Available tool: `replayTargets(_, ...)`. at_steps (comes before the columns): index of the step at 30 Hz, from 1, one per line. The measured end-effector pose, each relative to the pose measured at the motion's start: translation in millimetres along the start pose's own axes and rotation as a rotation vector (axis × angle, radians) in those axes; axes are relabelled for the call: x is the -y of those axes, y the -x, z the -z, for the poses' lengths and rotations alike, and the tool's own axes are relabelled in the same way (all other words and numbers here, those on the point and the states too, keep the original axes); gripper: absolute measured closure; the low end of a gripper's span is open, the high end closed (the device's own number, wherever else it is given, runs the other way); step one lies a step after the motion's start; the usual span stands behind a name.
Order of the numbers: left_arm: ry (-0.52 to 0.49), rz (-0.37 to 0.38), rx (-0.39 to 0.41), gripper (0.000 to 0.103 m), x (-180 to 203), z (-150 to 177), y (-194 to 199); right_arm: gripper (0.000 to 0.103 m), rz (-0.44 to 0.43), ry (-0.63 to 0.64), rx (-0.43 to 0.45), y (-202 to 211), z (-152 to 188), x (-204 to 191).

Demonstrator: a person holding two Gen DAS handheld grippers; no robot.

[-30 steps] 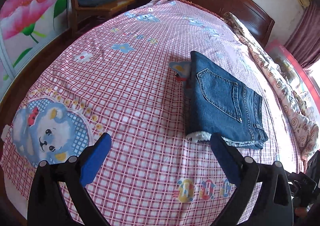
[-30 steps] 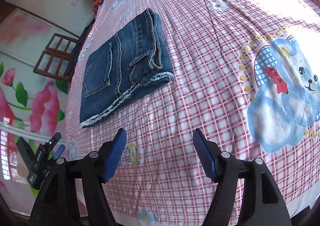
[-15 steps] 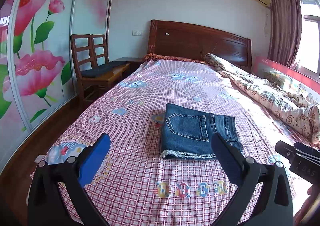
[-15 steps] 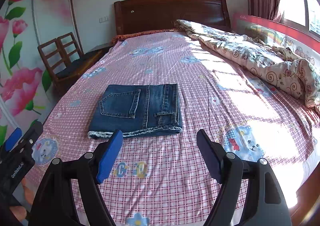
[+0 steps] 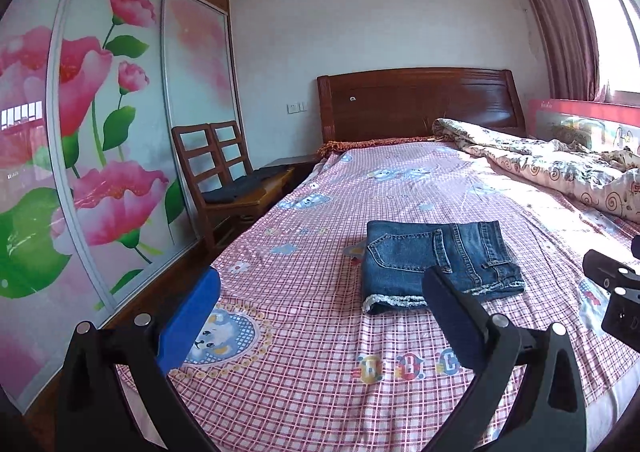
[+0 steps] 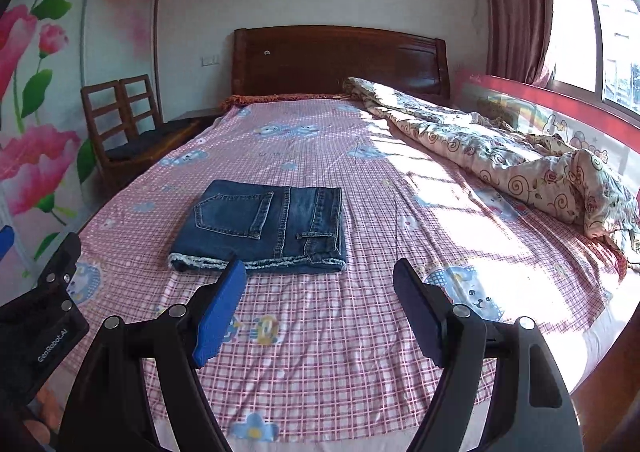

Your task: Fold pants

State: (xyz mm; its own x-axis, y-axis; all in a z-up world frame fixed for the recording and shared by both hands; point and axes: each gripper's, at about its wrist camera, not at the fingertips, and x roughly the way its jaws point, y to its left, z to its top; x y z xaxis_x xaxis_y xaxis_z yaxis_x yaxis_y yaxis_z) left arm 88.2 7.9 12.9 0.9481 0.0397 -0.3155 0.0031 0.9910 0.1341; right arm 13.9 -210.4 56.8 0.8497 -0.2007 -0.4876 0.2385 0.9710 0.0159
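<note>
A folded pair of blue denim pants (image 5: 434, 262) (image 6: 266, 226) lies flat on the pink checked bedsheet (image 5: 304, 292) (image 6: 328, 332), back pocket up, frayed hem toward me. My left gripper (image 5: 320, 302) hovers open over the foot of the bed, short of the pants, nothing between its blue pads. My right gripper (image 6: 320, 292) is open too, empty, just in front of the frayed hem and above it. Each view shows the other gripper's black body at its edge.
A crumpled patterned quilt (image 6: 500, 156) lies along the window side of the bed. A wooden headboard (image 6: 340, 56) stands at the far end. A wooden chair (image 5: 228, 176) and flowered wardrobe doors (image 5: 100, 156) stand on the left.
Both grippers have risen, pulled back from the pants and tilted up from looking down at the sheet to looking along the bed. The folded pants have stayed in place.
</note>
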Motion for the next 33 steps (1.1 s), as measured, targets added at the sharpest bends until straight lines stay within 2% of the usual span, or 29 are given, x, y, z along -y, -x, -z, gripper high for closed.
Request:
replayTargets(3,0.044,0.018,-0.032,0.002,-4,4,2,0.028,0.010,0.010,0.006,0,0,-1)
replayTargets(14,0.120,0.014,0.016,0.002,-16,-15,11,0.028,0.000,0.001,0.099,20,-10,-6)
replayTargets(25,0.130,0.034,0.025,0.002,-12,-15,15,0.028,-0.008,-0.044,0.090,21,-8,3)
replayTargets(33,0.124,0.041,-0.010,0.002,-9,-9,11,0.028,-0.015,-0.047,0.079,18,-8,3)
